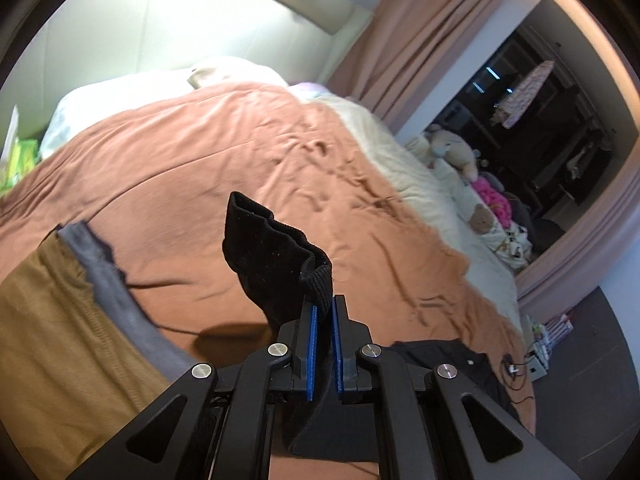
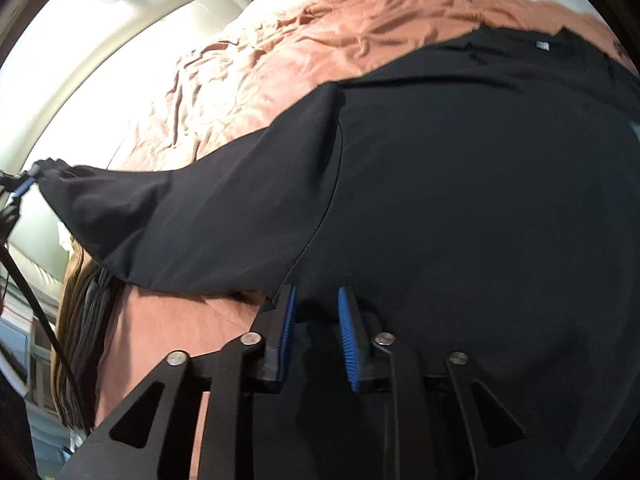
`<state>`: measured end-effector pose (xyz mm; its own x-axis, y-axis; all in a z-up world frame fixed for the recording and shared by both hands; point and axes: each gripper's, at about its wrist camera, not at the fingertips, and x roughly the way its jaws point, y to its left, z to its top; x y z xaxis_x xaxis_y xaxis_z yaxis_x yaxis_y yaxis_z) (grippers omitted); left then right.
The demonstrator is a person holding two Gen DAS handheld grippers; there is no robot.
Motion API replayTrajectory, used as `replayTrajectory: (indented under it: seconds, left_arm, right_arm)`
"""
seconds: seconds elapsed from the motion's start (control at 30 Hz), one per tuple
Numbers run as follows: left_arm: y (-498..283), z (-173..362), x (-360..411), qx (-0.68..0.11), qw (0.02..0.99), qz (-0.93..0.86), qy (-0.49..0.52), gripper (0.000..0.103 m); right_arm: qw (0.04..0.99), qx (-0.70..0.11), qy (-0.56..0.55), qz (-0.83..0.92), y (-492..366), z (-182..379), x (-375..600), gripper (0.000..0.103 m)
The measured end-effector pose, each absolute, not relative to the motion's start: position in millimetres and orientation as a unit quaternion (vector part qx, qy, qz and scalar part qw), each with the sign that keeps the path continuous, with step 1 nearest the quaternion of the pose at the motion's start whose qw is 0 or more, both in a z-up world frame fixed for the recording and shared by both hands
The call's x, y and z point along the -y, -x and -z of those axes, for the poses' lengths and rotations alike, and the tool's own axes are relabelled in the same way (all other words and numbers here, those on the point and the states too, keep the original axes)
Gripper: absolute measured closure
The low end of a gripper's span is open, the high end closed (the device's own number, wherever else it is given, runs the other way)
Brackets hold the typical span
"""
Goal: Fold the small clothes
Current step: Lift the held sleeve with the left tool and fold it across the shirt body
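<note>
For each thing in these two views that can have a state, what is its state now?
left tool: shut on the sleeve cuff.
right tool: open, above the black garment, holding nothing.
black garment: spread on the bed, not yet folded.
sleeve: lifted and stretched out sideways.
bedspread: wrinkled.
brown and grey clothes: lying beside the garment.
curtain: drawn aside.

My right gripper (image 2: 316, 300) hangs with jaws parted over the black shirt (image 2: 460, 184) spread on the orange bedspread (image 2: 280, 60). Far left, my left gripper (image 2: 22, 188) pinches the sleeve's cuff (image 2: 60, 176), sleeve lifted taut.
</note>
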<state>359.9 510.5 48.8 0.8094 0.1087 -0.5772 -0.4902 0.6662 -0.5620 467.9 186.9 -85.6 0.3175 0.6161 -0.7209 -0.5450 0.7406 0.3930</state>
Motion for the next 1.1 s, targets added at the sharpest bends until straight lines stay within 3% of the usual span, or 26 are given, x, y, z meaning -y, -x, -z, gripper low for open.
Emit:
replayTrajectory:
  seconds: [0.23, 0.6, 0.7, 0.73, 0.77, 1.1]
  left_arm:
    - [-383, -113, -470, -0.231, 0.902, -0.144, 0.334, 0.097]
    - [-410, -179, -419, -0.209, 0.921, -0.09, 0.317, 0.097]
    - [-421, -196, -397, -0.204, 0.926, -0.074, 0.309, 0.097]
    - [-425, -199, -390, -0.203, 0.928, -0.069, 0.306, 0.097]
    - [-430, -204, -380, -0.203, 0.929, -0.063, 0.301, 0.097]
    - [-492, -224, -277, -0.221, 0.941, 0.007, 0.258, 0.097]
  right_arm:
    - [0.789, -0.492, -0.08, -0.359, -489, 105, -198, 0.094]
    - [0.772, -0.516, -0.082, -0.363, -500, 101, -200, 0.093]
    - [0.785, -0.494, -0.08, -0.366, -500, 85, -182, 0.071]
    - [0.788, -0.489, -0.081, -0.365, -501, 81, -178, 0.056]
    - [0.794, -0.481, -0.087, -0.363, -502, 74, -169, 0.049]
    - [0.821, -0.441, -0.121, -0.343, -518, 42, -67, 0.048]
